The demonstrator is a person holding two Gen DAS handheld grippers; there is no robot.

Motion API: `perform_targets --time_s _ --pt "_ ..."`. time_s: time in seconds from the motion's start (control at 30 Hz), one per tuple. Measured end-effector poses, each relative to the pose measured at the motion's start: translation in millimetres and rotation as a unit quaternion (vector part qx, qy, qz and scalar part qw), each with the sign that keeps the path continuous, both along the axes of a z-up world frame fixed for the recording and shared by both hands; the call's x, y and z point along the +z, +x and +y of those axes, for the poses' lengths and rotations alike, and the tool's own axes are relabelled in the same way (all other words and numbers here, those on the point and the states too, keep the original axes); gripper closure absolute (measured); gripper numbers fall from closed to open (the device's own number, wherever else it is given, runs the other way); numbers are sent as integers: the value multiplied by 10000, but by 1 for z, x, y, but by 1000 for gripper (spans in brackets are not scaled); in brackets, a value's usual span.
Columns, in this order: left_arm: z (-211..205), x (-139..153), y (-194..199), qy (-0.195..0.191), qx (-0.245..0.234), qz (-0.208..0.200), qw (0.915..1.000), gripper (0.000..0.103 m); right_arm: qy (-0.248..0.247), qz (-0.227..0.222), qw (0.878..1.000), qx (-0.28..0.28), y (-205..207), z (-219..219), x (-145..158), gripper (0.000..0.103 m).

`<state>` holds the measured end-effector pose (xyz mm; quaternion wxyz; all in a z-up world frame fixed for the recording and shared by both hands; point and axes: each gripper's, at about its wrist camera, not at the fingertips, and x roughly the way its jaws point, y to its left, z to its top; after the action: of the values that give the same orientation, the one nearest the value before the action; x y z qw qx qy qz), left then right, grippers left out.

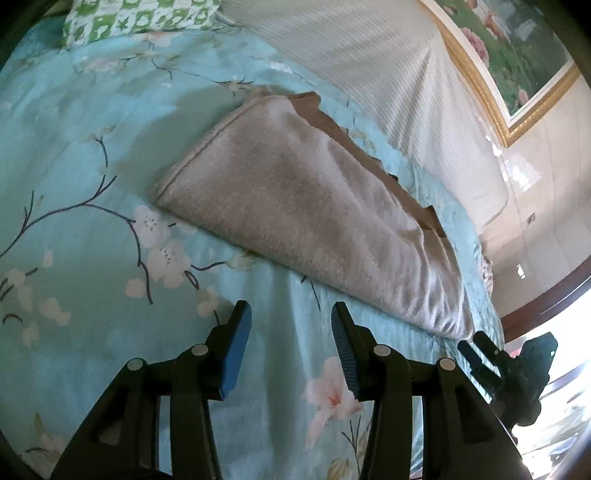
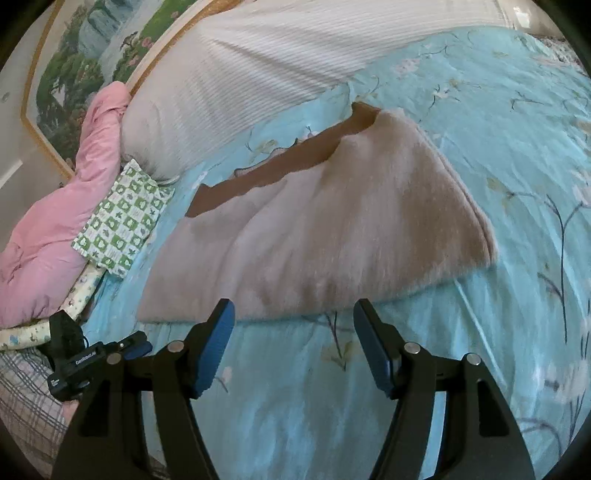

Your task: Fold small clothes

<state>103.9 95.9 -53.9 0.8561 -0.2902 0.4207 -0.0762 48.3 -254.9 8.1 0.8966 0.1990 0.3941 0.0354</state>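
Note:
A pale grey-pink garment (image 1: pixel 303 206) lies folded over on the turquoise flowered bedspread (image 1: pixel 81 155), with a brown inner band (image 1: pixel 369 147) showing along its far edge. My left gripper (image 1: pixel 290 321) hovers just short of its near edge, jaws apart, nothing between the blue pads. In the right wrist view the same garment (image 2: pixel 332 229) spreads ahead with the brown band (image 2: pixel 280 166) behind it. My right gripper (image 2: pixel 293 314) stands open right at the near hem, its pads bare. The right gripper's body (image 1: pixel 517 365) shows at the left view's right edge.
A white ribbed pillow (image 2: pixel 251 74) lies behind the garment. A pink bundle (image 2: pixel 55 229) and a green-checked cloth (image 2: pixel 122 221) sit at the left; the checked cloth (image 1: pixel 140 18) also shows far off. A framed flower picture (image 1: pixel 509 55) hangs on the wall.

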Motion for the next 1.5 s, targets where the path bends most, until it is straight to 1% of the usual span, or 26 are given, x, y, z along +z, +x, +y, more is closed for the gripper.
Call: perform_targets --time_s 0.07,0.2,0.3,0.43,0.7,0.77,0.93,0.97,1.0,1.03,1.07,1.1,1.17,1.2,1.3,1.37,1.43,1.5 --pt "-1 -1 -2 -32 46 -31 10000 53 69 22 10000 33 -3 2 -2 35" --pt "-3 -3 1 -154 118 -90 9998 42 119 62 9999 82 -6 7 -6 35" --pt "-2 -5 3 -233 174 -189 9994 36 142 59 9998 126 -7 10 -6 35" --pt "3 -8 14 -344 323 -283 9985 35 197 165 9994 210 -5 14 -8 34" --pt "21 -10 51 -672 755 -353 9943 34 231 121 9993 258 -6 17 -6 34" --pt "24 -9 61 -682 881 -365 9931 34 232 100 9994 228 -6 18 -5 34" --pt "25 -3 85 -540 1185 -325 9909 36 248 74 9994 226 -2 15 -3 34" --pt "23 0 89 -495 1180 -347 9912 39 250 54 9994 231 -1 14 -2 34" --pt "22 1 91 -456 1160 -374 9915 53 266 29 9994 238 0 12 0 34" --pt "17 5 94 -353 1083 -427 9926 63 286 -2 9993 254 1 10 3 34" --pt "13 8 96 -267 1009 -450 9935 81 300 -34 9991 281 4 8 6 34" --pt "8 12 97 -130 934 -508 9942 88 312 -69 9990 308 7 6 10 34" --pt "-8 28 96 205 781 -769 9938 93 279 -186 9987 384 14 1 20 34" --pt "-13 34 95 259 714 -837 9936 98 260 -273 9984 423 20 -4 26 34" --pt "-48 62 94 497 243 -1212 9911 98 319 -309 9979 469 37 -19 34 34" --pt "-70 73 95 651 -58 -1363 9885 98 408 -247 9982 357 48 -33 37 34" --pt "-100 81 96 704 -457 -1525 9847 98 428 -287 9980 360 59 -44 41 34" --pt "-126 83 97 691 -829 -1611 9810 98 511 -226 9978 353 69 -55 43 34"
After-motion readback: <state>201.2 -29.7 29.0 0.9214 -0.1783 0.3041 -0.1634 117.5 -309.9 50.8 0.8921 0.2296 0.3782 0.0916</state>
